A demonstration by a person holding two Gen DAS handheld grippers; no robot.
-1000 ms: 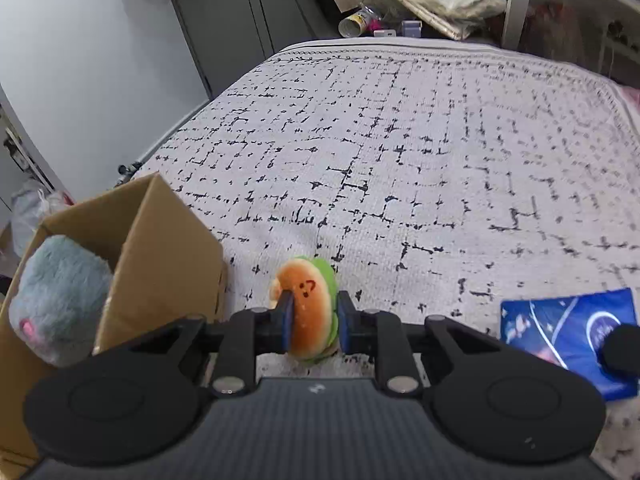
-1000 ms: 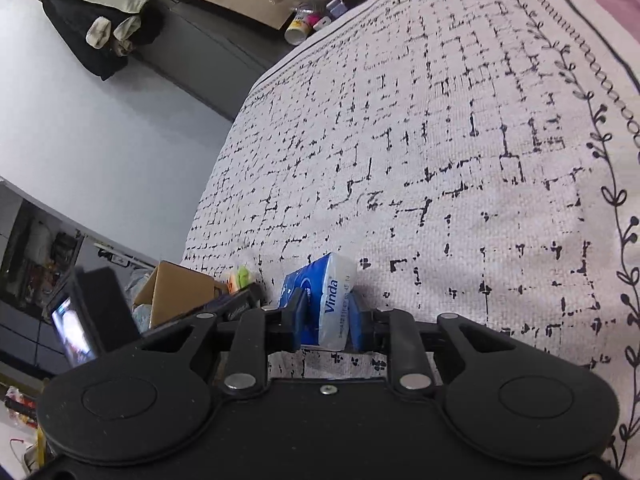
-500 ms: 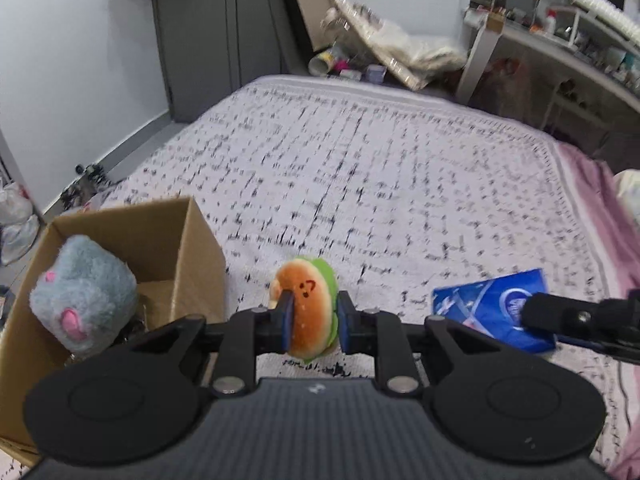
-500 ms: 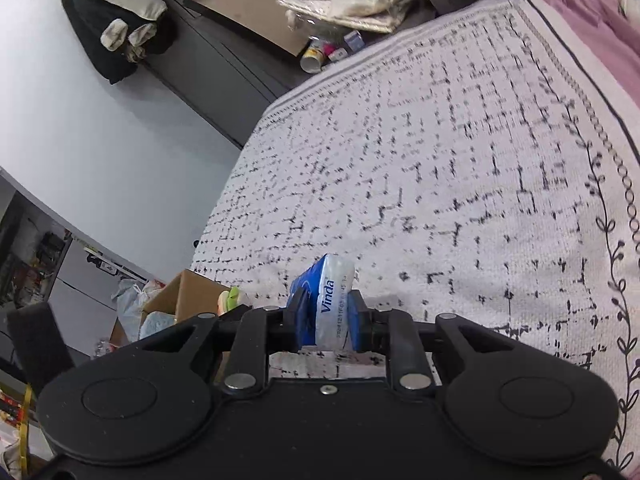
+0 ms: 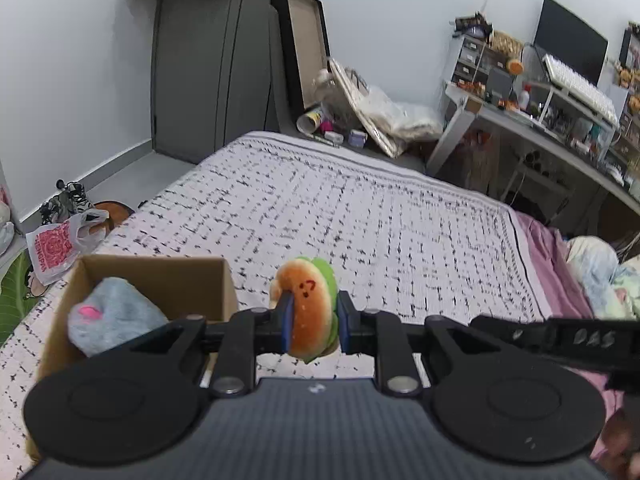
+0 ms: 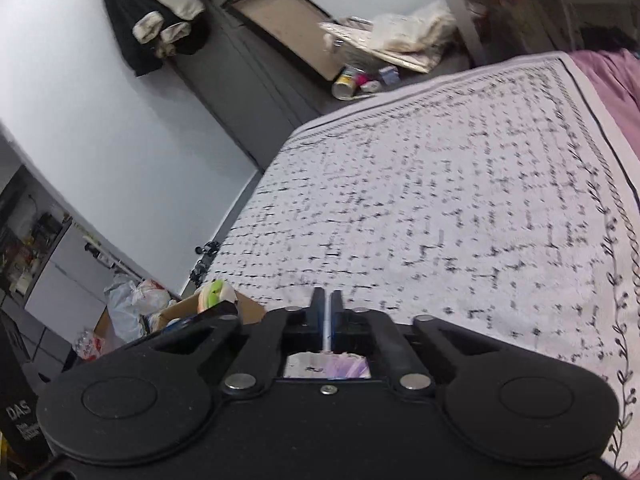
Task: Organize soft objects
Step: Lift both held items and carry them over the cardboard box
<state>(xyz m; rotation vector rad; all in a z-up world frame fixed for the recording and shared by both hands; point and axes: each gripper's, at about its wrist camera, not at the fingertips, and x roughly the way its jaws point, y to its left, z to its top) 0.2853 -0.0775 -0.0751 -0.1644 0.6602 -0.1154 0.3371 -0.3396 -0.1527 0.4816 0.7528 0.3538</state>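
My left gripper (image 5: 311,318) is shut on a small burger plush (image 5: 307,312) and holds it above the bed, just right of an open cardboard box (image 5: 160,276). A grey plush with a pink spot (image 5: 114,320) lies in the box. My right gripper (image 6: 327,312) is nearly shut, with only a thin pale edge (image 6: 328,330) showing between its fingers; the blue tissue pack is hidden from both views. In the right wrist view the burger plush (image 6: 214,294) and the box (image 6: 180,312) show at lower left.
The patterned bedspread (image 5: 360,216) stretches ahead. A pink blanket (image 5: 552,264) lies along the right side. Bags (image 5: 60,244) and shoes sit on the floor at left. A cluttered desk (image 5: 540,120) stands at far right, a dark wardrobe (image 5: 208,60) behind.
Both grippers rose and tilted up. The left one carried the burger plush up beside the box. The tissue pack seen between the right fingers has dropped out of view; those fingers closed nearly together.
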